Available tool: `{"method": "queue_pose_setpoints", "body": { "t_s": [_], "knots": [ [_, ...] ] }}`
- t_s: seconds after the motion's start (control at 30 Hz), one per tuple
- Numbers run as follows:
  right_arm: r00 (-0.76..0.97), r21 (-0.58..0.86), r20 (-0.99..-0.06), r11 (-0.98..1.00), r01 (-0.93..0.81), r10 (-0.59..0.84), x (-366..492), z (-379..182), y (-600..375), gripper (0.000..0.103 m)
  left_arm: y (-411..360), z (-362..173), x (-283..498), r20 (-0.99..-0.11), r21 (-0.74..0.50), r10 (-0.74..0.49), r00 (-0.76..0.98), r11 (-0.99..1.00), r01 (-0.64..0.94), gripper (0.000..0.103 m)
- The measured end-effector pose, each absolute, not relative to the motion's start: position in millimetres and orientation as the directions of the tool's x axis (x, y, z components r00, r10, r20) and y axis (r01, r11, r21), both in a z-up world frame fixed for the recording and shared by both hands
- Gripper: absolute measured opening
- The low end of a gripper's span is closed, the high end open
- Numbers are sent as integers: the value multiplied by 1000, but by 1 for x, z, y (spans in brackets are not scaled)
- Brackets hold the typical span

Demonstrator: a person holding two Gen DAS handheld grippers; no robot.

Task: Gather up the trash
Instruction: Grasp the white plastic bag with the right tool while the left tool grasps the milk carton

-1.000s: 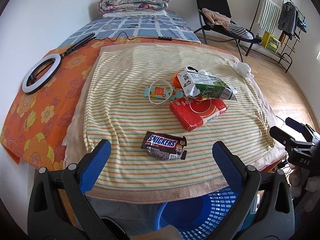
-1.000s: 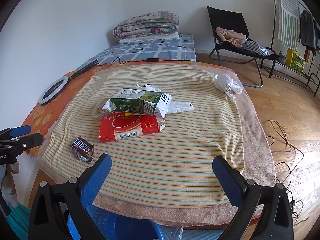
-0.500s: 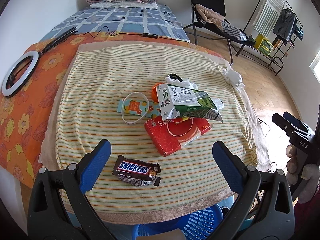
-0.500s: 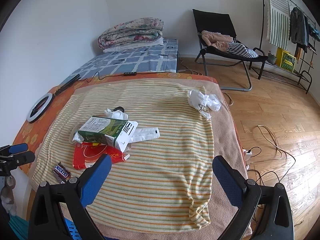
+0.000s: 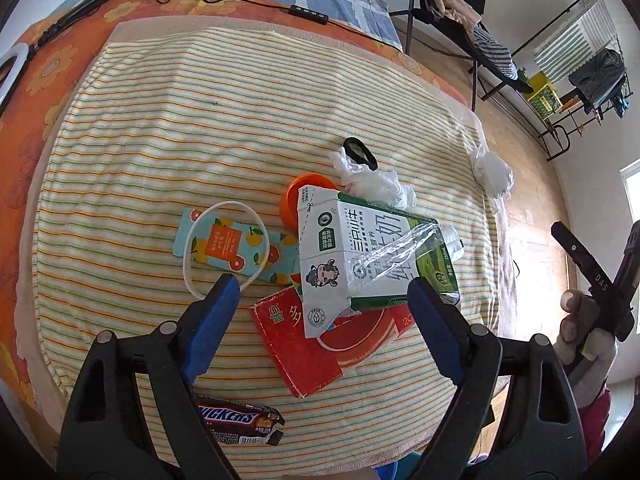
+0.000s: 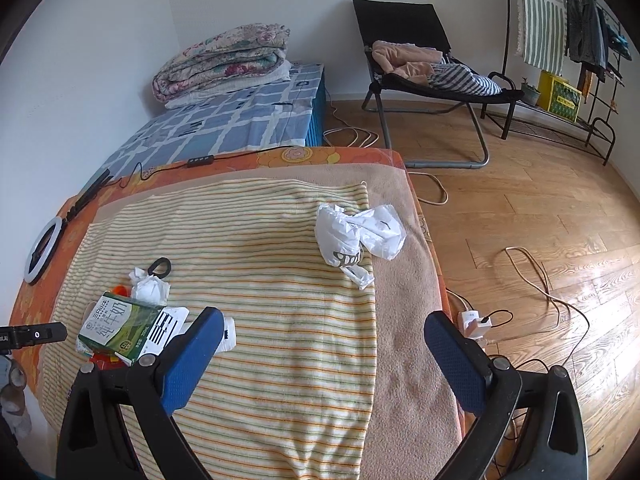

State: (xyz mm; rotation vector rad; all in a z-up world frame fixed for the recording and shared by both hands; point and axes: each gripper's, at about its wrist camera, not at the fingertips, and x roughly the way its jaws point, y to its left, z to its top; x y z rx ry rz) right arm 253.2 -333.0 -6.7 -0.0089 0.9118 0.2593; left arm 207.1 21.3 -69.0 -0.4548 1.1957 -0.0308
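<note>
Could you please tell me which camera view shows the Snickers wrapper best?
The left wrist view: the Snickers wrapper lies near the bottom edge on the striped blanket, its lettering partly hidden behind a gripper finger. The right wrist view does not show it at all.

The left hand-held gripper [image 5: 324, 300] points steeply down over the milk carton [image 5: 372, 256], jaws closing, touching nothing. The right hand-held gripper [image 6: 324, 340], right of the carton, gapes wide.

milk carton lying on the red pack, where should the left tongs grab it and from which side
Grip the green and white cardboard milk carton across its flat body, coming down from above. It lies on its side atop the red paper pack, so its two long edges are exposed. The left tongs, closing but holding nothing, already straddle its near end.
</note>
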Motion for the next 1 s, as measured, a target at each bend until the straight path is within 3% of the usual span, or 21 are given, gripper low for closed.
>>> {"method": "queue_pose_setpoints", "body": {
  "t_s": [0.33,0.53,0.57,0.73,0.87,1.0],
  "knots": [
    [581,59,-793,973,-221,180,330,-34,-318,96,23,-89,228,-882,-416,-336,330,884,-213,84],
    [575,-36,-814,982,-184,78,366,-59,-304,94,25,-95,235,-873,-448,-371,317,868,-215,66],
    [570,-48,-819,982,-184,67,370,-63,-302,92,26,-96,235,-868,-458,-383,316,863,-215,60],
    [546,-70,-837,980,-184,42,378,-76,-295,77,25,-93,232,-860,-468,-392,327,861,-201,49],
    [522,-43,-850,978,-206,73,377,-78,-291,44,27,-86,226,-849,-480,-396,350,855,-195,41],
    [514,6,-849,974,-225,124,370,-75,-290,34,29,-73,221,-842,-473,-384,379,863,-177,36]
  ]
}}
